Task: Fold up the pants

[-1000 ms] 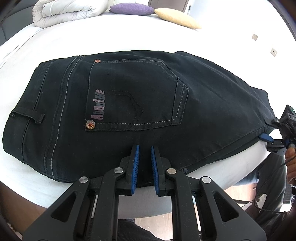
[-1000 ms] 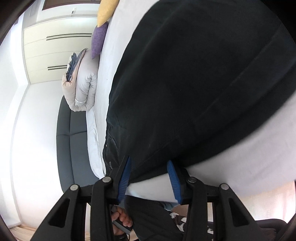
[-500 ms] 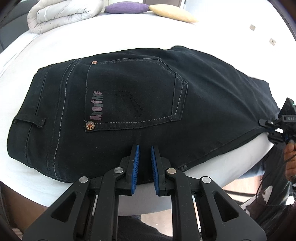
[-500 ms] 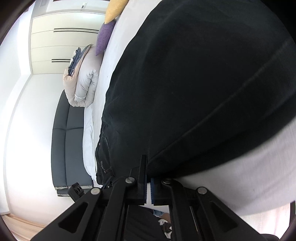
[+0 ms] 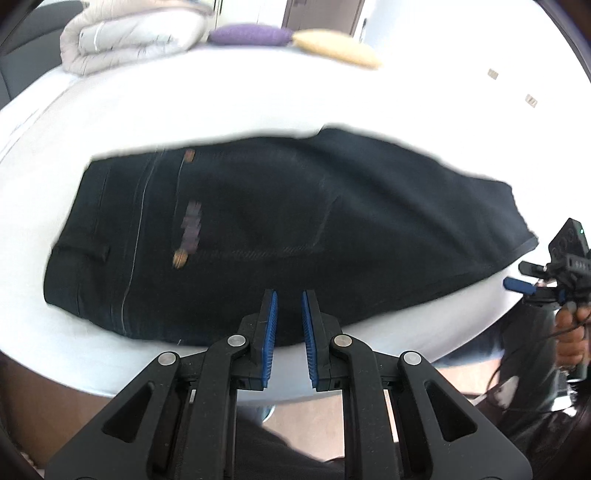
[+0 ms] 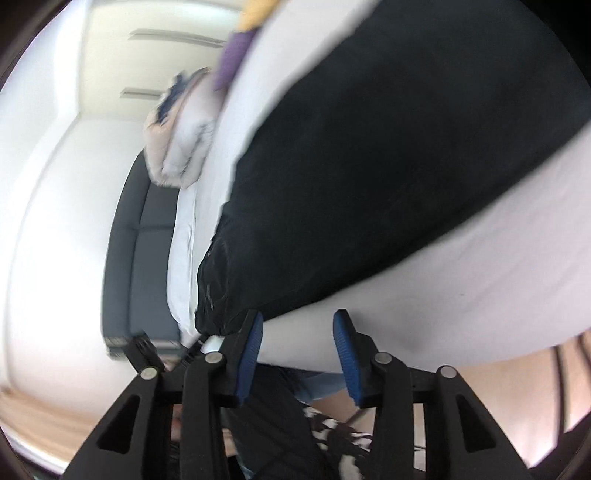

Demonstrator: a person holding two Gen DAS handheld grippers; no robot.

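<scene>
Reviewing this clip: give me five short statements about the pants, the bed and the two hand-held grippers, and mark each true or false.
1. The pants lie folded on a white bed. True.
2. The right hand-held gripper is clamped on the pants. False: its jaws have just been opening and stand apart, with nothing between the pads.
3. The left hand-held gripper holds a fold of cloth. False: its pads are close together, with a narrow empty gap.
4. A purple cushion and a yellow cushion lie at the far end of the bed. True.
5. The folded duvet lies on top of the pants. False: it sits apart, at the bed's far corner.
</scene>
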